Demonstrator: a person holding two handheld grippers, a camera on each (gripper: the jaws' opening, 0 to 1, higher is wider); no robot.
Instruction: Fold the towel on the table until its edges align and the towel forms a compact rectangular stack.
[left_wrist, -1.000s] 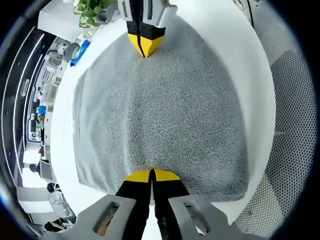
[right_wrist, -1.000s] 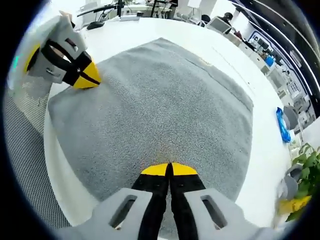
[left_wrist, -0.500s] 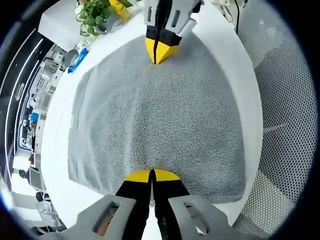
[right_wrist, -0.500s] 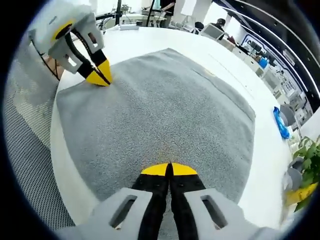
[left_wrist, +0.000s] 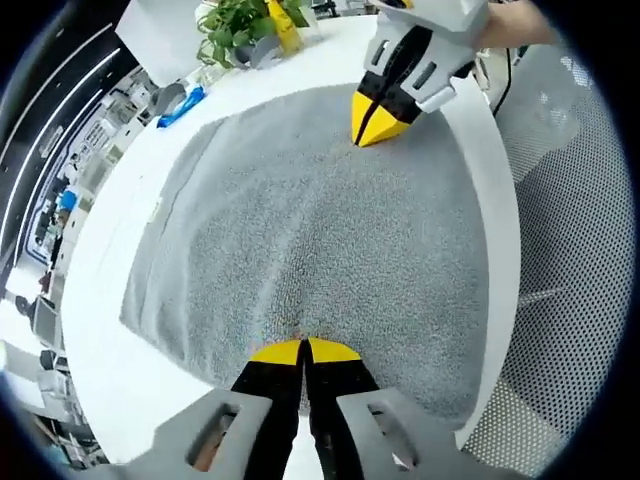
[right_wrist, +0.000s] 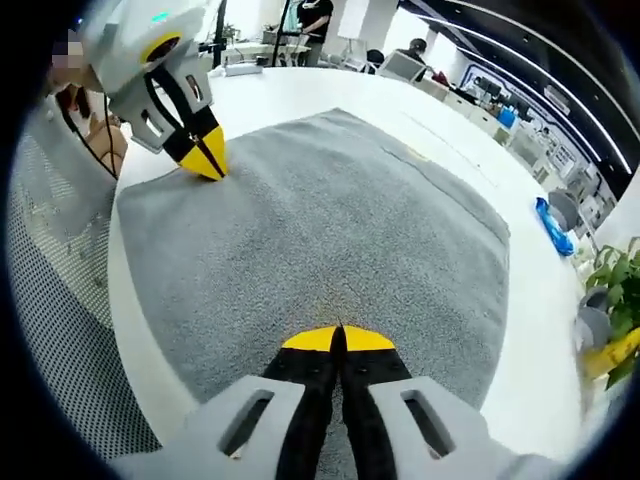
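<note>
Both the left gripper (left_wrist: 303, 350) and right gripper (right_wrist: 338, 338) are pinching the gray towel (left_wrist: 300, 230) with closed fingers, lifting its near edge higher to fold it.

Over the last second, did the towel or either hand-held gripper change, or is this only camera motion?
Mostly camera motion. Both hand-held grippers, left and right, stay shut on the near edge of the grey towel, tilting slightly as the views roll. The towel stays spread flat on the white table, unfolded.
</note>
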